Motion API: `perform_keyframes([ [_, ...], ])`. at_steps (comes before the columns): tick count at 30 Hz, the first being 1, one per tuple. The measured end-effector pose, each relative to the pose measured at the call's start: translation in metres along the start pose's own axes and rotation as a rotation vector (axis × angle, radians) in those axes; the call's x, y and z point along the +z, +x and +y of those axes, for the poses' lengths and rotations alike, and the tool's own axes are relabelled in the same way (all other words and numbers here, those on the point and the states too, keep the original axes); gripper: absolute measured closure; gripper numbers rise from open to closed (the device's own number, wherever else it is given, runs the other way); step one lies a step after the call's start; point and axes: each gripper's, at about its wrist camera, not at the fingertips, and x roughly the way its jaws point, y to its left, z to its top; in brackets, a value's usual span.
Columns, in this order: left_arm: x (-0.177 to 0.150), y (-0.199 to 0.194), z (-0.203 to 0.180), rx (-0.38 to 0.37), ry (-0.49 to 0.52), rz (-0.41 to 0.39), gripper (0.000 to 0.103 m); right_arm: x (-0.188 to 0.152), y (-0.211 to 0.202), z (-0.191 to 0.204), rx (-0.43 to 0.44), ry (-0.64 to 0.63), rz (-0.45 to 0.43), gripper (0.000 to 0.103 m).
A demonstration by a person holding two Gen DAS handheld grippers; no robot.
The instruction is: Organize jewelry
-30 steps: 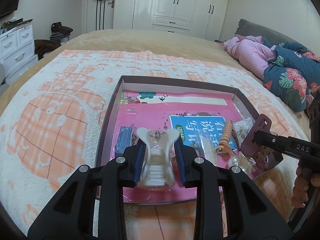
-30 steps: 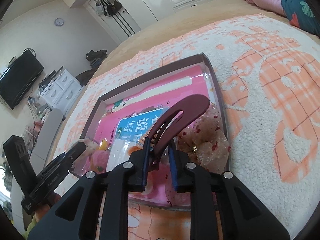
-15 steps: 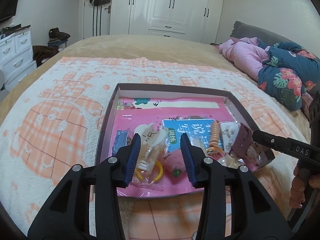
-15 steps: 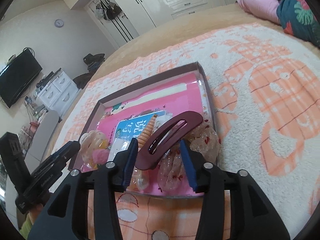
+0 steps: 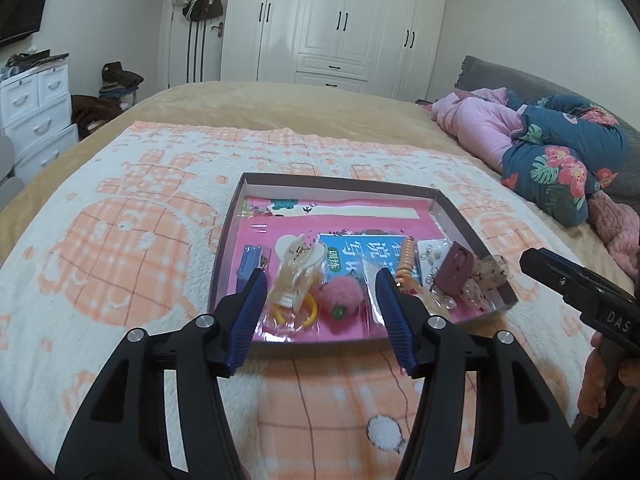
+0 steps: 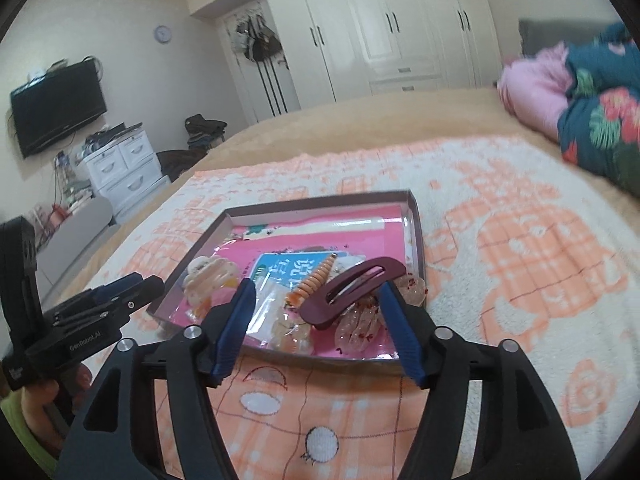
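Note:
A shallow brown box [image 5: 340,184] [image 6: 320,200] with a pink lining lies on the bed. In it lie a clear and white claw clip [image 5: 294,270] [image 6: 208,276], a dark red snap clip [image 5: 456,270] [image 6: 352,290], an orange spiral clip [image 5: 406,258] [image 6: 316,280], a pink pompom [image 5: 344,294], a yellow ring [image 5: 296,314], a blue clip [image 5: 250,262] and clear scrunchies [image 6: 360,320]. My left gripper [image 5: 320,300] is open and empty above the box's near edge. My right gripper [image 6: 316,316] is open and empty above the box's near right corner.
The box sits on an orange and white blanket [image 5: 120,240] over a tan bed. Pink and floral bedding [image 5: 552,148] is piled at the far right. White drawers [image 5: 32,112] stand left of the bed, wardrobes [image 5: 340,24] at the back.
Both grippers opened and pulled back and up from the box. The left let go of the claw clip, the right let go of the dark red snap clip; both now lie in the box.

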Motion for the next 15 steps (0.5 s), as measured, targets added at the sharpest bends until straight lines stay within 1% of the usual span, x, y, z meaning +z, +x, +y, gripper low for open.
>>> perform_keyframes([
  [2, -0.002, -0.006, 0.001, -0.002, -0.004, -0.005, 0.051, -0.003, -0.007, 0.005, -0.006, -0.019, -0.015, 0.031],
  [7, -0.010, -0.023, 0.003, -0.008, -0.009, -0.021, 0.046, -0.012, -0.023, 0.010, -0.023, -0.045, -0.046, 0.024],
  [9, -0.013, -0.028, 0.004, -0.005, -0.007, -0.025, 0.041, -0.016, -0.027, 0.012, -0.025, -0.048, -0.051, 0.022],
  [11, -0.016, -0.032, 0.005, -0.004, -0.006, -0.025, 0.039, -0.020, -0.031, 0.014, -0.031, -0.057, -0.054, 0.019],
  [13, -0.020, -0.037, 0.006, -0.005, -0.006, -0.025, 0.034, -0.024, -0.035, 0.016, -0.034, -0.063, -0.057, 0.017],
  [15, -0.023, -0.041, 0.008, -0.005, -0.003, -0.029, 0.026, -0.027, -0.039, 0.018, -0.038, -0.064, -0.061, 0.014],
])
